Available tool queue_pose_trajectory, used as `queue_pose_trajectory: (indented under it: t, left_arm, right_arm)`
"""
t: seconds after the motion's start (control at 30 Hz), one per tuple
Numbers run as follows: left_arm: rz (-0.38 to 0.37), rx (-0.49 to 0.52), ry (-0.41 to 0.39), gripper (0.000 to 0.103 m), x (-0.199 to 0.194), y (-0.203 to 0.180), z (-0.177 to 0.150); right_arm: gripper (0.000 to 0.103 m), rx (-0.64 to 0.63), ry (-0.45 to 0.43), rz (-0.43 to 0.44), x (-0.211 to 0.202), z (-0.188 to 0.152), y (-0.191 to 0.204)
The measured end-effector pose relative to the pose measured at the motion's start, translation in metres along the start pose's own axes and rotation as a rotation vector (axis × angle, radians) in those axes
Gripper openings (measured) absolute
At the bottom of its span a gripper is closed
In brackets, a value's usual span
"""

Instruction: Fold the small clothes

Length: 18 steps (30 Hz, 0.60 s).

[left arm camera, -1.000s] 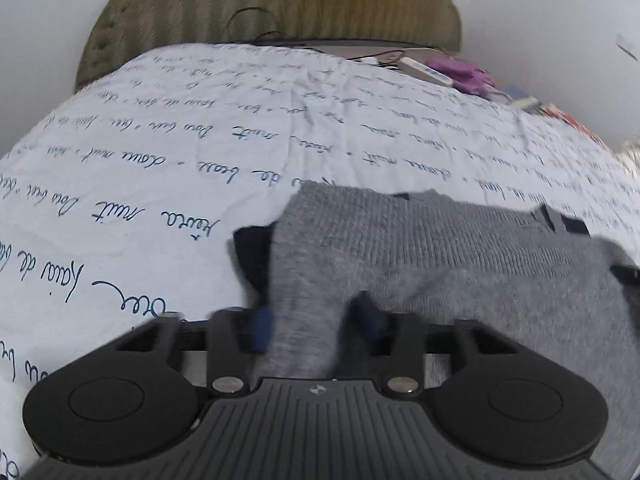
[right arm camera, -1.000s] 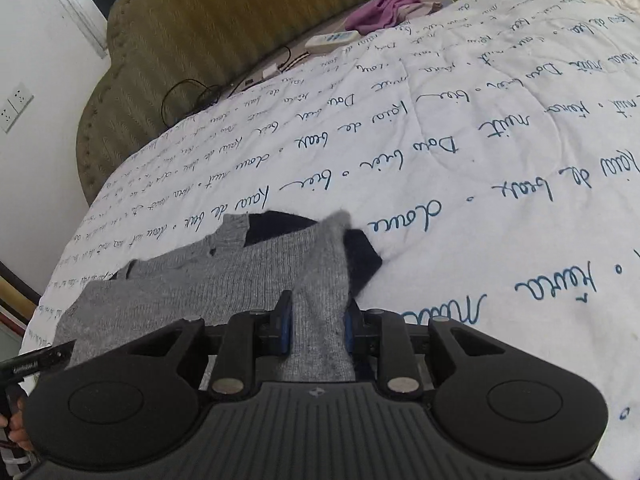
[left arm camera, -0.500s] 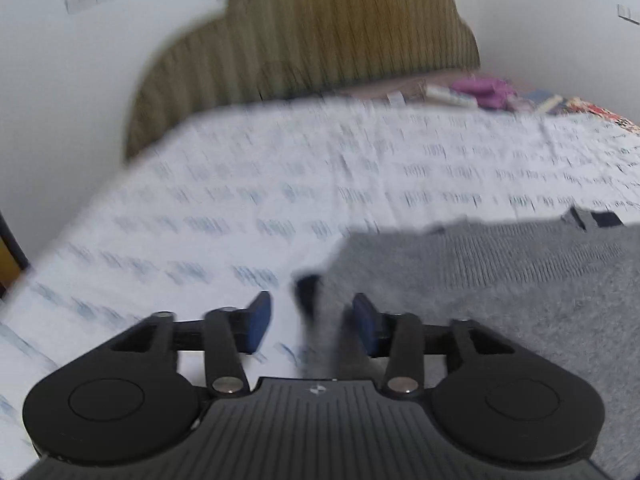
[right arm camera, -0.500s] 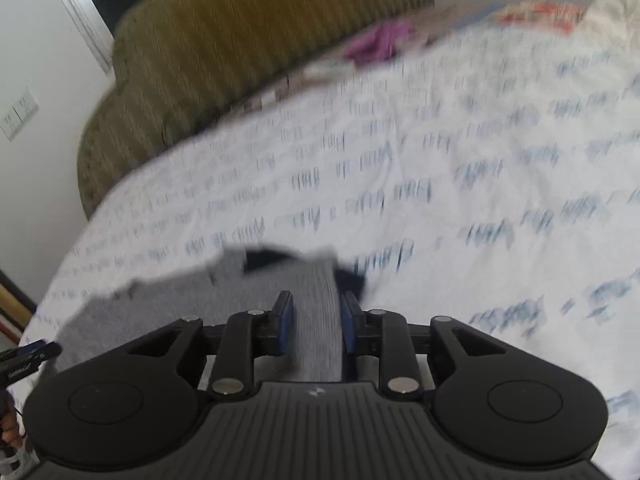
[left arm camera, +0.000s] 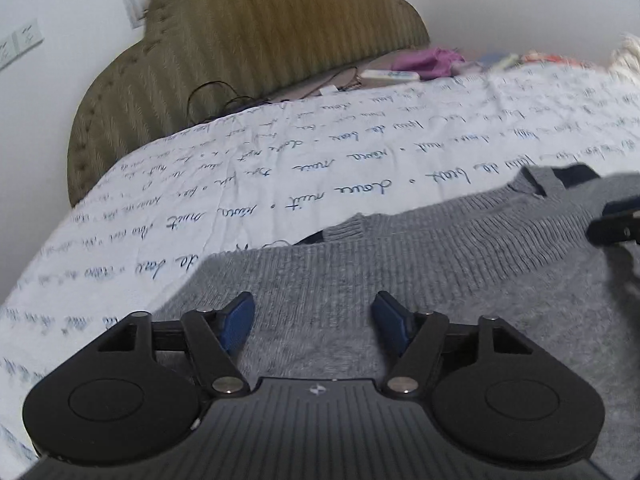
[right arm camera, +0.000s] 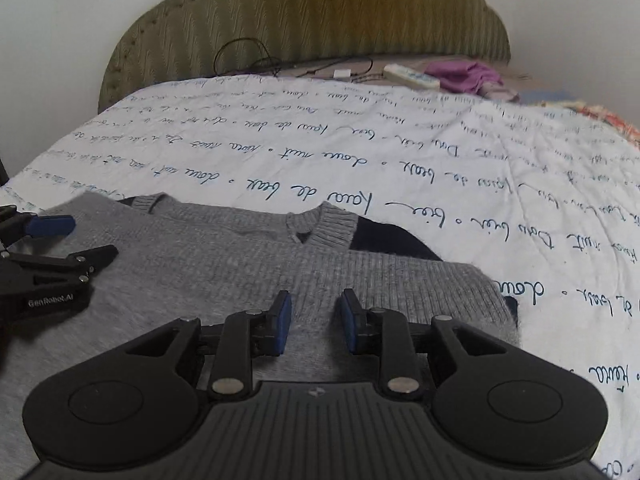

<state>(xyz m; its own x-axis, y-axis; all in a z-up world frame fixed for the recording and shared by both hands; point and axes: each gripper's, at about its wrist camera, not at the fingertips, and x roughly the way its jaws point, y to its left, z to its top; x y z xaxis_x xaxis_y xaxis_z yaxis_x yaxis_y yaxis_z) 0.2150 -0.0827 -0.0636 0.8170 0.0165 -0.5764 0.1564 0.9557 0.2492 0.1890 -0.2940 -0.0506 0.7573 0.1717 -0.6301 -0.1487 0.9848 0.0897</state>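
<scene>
Both claws stand apart over the grey sweater (right arm camera: 224,272): left claw (left arm camera: 314,322), jaws just opened wide, right claw (right arm camera: 316,322) narrower, neither pinching knit. Sweater lies flat on the bed (right arm camera: 460,184), collar at 12 o'clock. One fold looks laid; next, regrip an edge.

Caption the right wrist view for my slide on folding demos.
Right gripper open over a grey knit sweater on a script-printed bedspread, left gripper at the sweater's far side.
</scene>
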Motion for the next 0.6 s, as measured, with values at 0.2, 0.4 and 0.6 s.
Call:
queue_pose_trajectory:
  t: [0.2,0.4,0.6]
  left_arm:
    - [-0.024,-0.079,0.016,0.075,0.006,0.017,-0.004]
    - [-0.022,-0.087,0.015,0.076,0.007,0.016,-0.004]
    - [0.001,-0.104,0.03,0.073,-0.019,0.024,-0.001]
  right_arm:
    - [0.025,0.095,-0.08,0.048,0.002,-0.019,-0.019]
    - [0.026,0.127,-0.083,0.052,-0.001,-0.018,-0.021]
    - [0.03,0.187,-0.116,0.093,-0.054,-0.007,-0.015]
